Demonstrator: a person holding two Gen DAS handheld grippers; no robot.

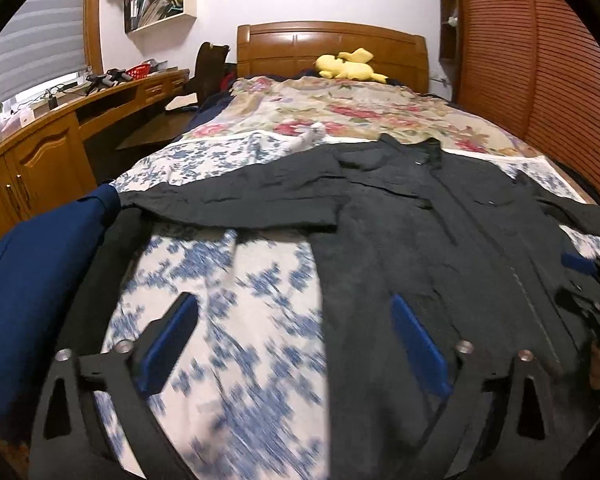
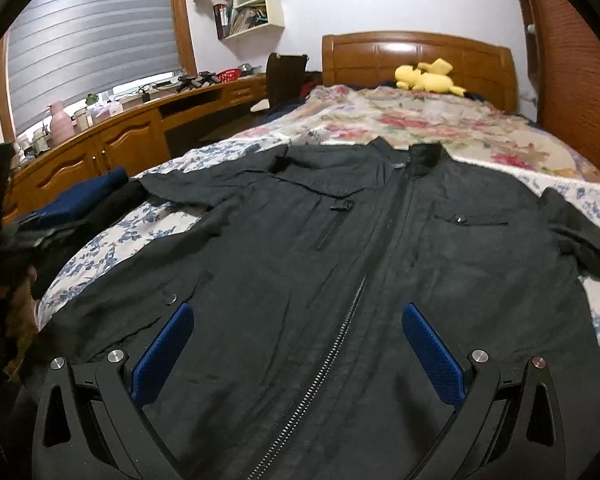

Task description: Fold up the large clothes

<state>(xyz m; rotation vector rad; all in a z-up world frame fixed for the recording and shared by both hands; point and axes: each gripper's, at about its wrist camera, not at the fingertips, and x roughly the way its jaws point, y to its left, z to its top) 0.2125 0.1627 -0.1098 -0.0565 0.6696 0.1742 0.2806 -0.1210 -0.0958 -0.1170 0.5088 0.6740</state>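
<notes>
A large black zip jacket lies spread flat, front up, on the bed, collar toward the headboard and both sleeves out. My right gripper is open and empty above the jacket's lower front, the zipper running between its blue pads. My left gripper is open and empty over the jacket's left hem edge and the blue-flowered sheet. The jacket's left sleeve stretches across the sheet ahead of the left gripper. The right gripper shows at the right edge of the left wrist view.
Folded dark blue and black clothes lie at the bed's left edge. A floral quilt and a yellow plush toy lie near the wooden headboard. A wooden desk runs along the left; a slatted wardrobe stands right.
</notes>
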